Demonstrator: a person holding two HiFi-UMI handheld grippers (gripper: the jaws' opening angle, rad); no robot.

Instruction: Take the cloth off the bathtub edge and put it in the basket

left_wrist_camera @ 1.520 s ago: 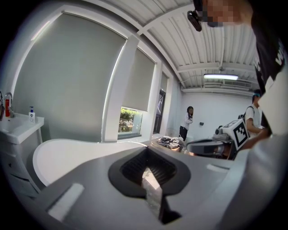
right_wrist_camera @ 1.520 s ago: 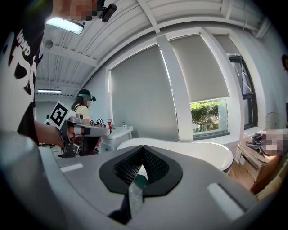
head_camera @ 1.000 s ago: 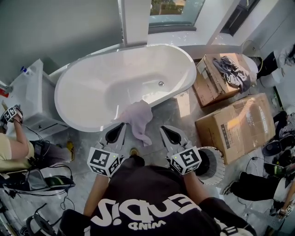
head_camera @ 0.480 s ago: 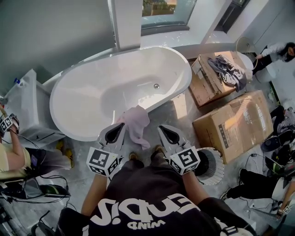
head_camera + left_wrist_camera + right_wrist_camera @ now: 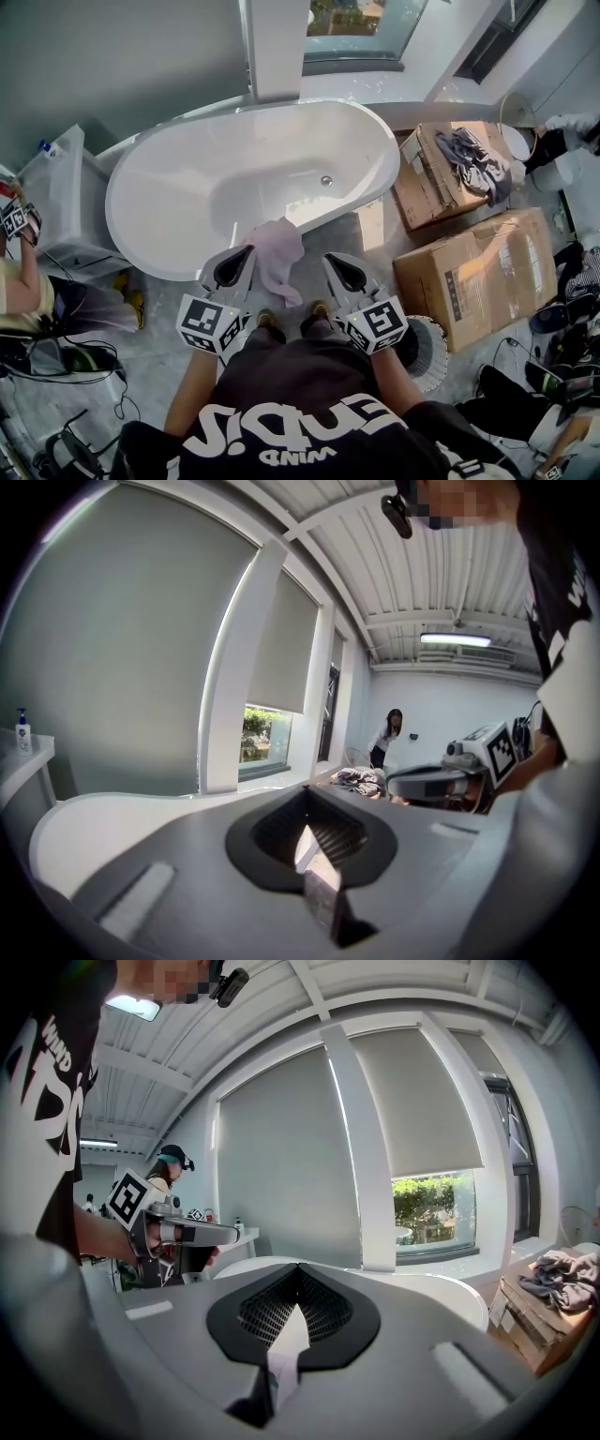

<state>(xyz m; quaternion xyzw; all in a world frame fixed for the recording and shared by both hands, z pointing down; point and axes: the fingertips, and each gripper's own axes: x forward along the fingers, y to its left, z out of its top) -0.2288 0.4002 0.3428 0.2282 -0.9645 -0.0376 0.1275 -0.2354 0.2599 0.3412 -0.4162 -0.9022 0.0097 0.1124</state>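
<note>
A pale pink cloth (image 5: 277, 255) hangs over the near rim of the white bathtub (image 5: 169, 267) in the head view. My left gripper (image 5: 240, 260) points at the rim just left of the cloth. My right gripper (image 5: 337, 264) points toward the tub a little right of it. Neither one touches the cloth. The jaws of both are closed together and hold nothing. A round white basket (image 5: 433, 354) stands on the floor behind the right gripper's marker cube, partly hidden. The left gripper view shows my left gripper (image 5: 305, 834) over the tub rim (image 5: 89, 822); the right gripper view shows my right gripper (image 5: 293, 1314). The cloth is in neither view.
Two cardboard boxes (image 5: 480, 270) (image 5: 433, 183) stand right of the tub, with grey clothes (image 5: 473, 155) on the far one. A white cabinet (image 5: 56, 187) and a seated person (image 5: 23, 291) are at the left. Another person (image 5: 572, 127) is at the far right. Cables lie on the floor at lower left.
Both grippers have come a little closer to the tub rim and the cloth, still closed. The cloth has stayed on the rim.
</note>
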